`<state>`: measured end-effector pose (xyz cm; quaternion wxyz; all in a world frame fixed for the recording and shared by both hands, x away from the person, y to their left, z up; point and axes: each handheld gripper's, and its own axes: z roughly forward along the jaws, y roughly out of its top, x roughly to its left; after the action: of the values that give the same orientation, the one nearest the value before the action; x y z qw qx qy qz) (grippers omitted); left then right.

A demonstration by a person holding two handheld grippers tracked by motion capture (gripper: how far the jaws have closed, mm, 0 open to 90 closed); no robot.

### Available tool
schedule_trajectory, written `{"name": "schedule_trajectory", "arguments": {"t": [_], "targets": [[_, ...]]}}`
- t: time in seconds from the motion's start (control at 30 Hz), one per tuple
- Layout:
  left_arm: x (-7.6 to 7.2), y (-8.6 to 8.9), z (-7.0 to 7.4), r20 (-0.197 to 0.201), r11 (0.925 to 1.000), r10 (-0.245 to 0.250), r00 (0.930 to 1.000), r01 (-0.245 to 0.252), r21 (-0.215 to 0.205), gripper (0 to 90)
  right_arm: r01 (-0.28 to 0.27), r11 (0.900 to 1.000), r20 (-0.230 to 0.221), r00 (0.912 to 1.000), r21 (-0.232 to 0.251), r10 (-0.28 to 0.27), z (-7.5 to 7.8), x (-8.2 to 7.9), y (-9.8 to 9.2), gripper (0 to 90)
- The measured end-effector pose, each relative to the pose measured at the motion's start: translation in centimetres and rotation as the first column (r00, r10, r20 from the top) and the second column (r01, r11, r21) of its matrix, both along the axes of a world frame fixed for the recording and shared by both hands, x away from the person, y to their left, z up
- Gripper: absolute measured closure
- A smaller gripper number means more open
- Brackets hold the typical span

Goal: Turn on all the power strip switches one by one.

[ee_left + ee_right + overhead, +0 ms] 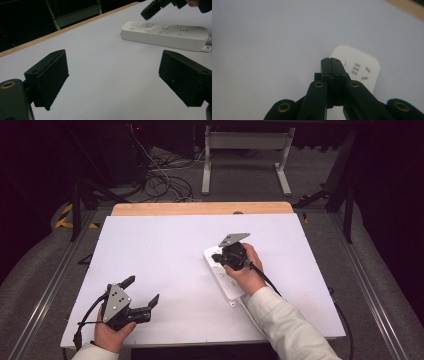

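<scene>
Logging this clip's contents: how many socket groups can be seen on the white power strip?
4, in a row along the top of the white plastic power strip in the left gripper view. The shut right gripper sits over the end group.

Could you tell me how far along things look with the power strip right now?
Nothing looks finished: the power strip lies flat on the white table, with nothing plugged in. In hand: the right claw, jaws shut, hovers at the strip's far end, apparently near a round button; contact is unclear. The left claw waits open, apart. What is left cannot be told.
</scene>
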<state>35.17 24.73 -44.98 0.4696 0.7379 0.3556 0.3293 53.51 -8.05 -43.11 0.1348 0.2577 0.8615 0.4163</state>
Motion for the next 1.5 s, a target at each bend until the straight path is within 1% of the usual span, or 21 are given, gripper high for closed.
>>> {"name": "schedule_trajectory", "arguments": {"t": [0.03, 0.13, 0.27, 0.43, 0.47, 0.5, 0.57, 0.63, 0.8, 0.9, 0.97, 1.0, 1.07, 1.5], "targets": [[0.0, 0.0, 0.0, 0.001, 1.0, 0.001, 1.0, -0.001, 0.002, 9.4, -0.006, 1.0, 0.001, 1.0, 0.005, 0.006, 0.5, 0.0, 0.0, 90.0], [0.0, -0.1, 0.0, 0.004, 1.0, 0.0, 1.0, 0.0, -0.001, 9.4, -0.018, 1.0, 0.012, 0.9998, -0.025, 0.018, 0.9, 0.1, 0.3, 90.0], [-0.1, 0.0, 0.0, 0.001, 1.0, 0.002, 1.0, -0.002, -0.001, 9.5, -0.011, 0.999, -0.002, 0.9999, -0.032, 0.011, 0.5, 0.4, 0.5, 90.0], [0.0, 0.0, 0.0, 0.003, 1.0, 0.0, 1.0, 0.0, 0.003, 9.4, -0.004, 0.999, 0.001, 1.0, -0.039, 0.004, 0.4, 0.9, 0.6, 90.0], [0.0, 0.0, 0.0, 0.0, 1.0, -0.001, 1.0, 0.001, -0.002, 9.4, -0.004, 0.999, 0.002, 1.0, -0.04, 0.004, 0.4, 1.0, 0.7, 90.0], [0.0, 0.0, 0.0, 0.003, 1.0, 0.0, 1.0, 0.0, 0.003, 9.4, -0.002, 0.999, 0.002, 1.0, -0.043, 0.002, 0.4, 1.1, 0.8, 90.0], [0.0, 0.0, 0.0, 0.003, 1.0, 0.0, 1.0, 0.0, 0.004, 9.4, -0.004, 0.999, -0.005, 1.0, -0.048, 0.003, 0.3, 1.4, 1.1, 90.0], [0.0, 0.0, 0.0, 0.003, 1.0, 0.0, 1.0, 0.0, 0.004, 9.4, -0.004, 0.998, -0.005, 1.0, -0.061, 0.004, 0.1, 1.8, 1.4, 90.0], [0.0, 0.1, 0.0, 0.002, 1.0, 0.0, 1.0, 0.0, 0.004, 9.4, -0.001, 0.997, -0.007, 1.0, -0.074, 0.001, -0.3, 2.4, 1.9, 90.0], [0.0, 0.1, 0.0, 0.003, 1.0, 0.0, 1.0, 0.0, 0.004, 9.4, -0.001, 0.997, -0.012, 0.9999, -0.077, 0.0, -0.6, 2.7, 2.1, 90.0], [0.0, 0.1, 0.0, 0.003, 1.0, 0.0, 1.0, 0.0, 0.004, 9.4, 0.009, 0.997, -0.015, 0.9998, -0.078, -0.01, -0.7, 2.9, 2.1, 90.0], [0.0, 0.1, 0.0, 0.001, 1.0, -0.001, 1.0, 0.001, 0.0, 9.4, 0.004, 0.997, -0.016, 0.9999, -0.077, -0.006, -0.9, 3.1, 2.1, 90.0], [0.0, 0.1, 0.0, 0.003, 1.0, 0.0, 1.0, 0.0, 0.004, 9.4, 0.013, 0.996, -0.023, 0.9996, -0.083, -0.015, -1.1, 3.2, 2.1, 90.0], [0.0, 0.1, 0.0, 0.004, 1.0, 0.0, 1.0, 0.0, 0.006, 9.4, 0.011, 0.995, -0.044, 0.9989, -0.103, -0.016, -2.1, 3.8, 2.3, 90.0]]}}
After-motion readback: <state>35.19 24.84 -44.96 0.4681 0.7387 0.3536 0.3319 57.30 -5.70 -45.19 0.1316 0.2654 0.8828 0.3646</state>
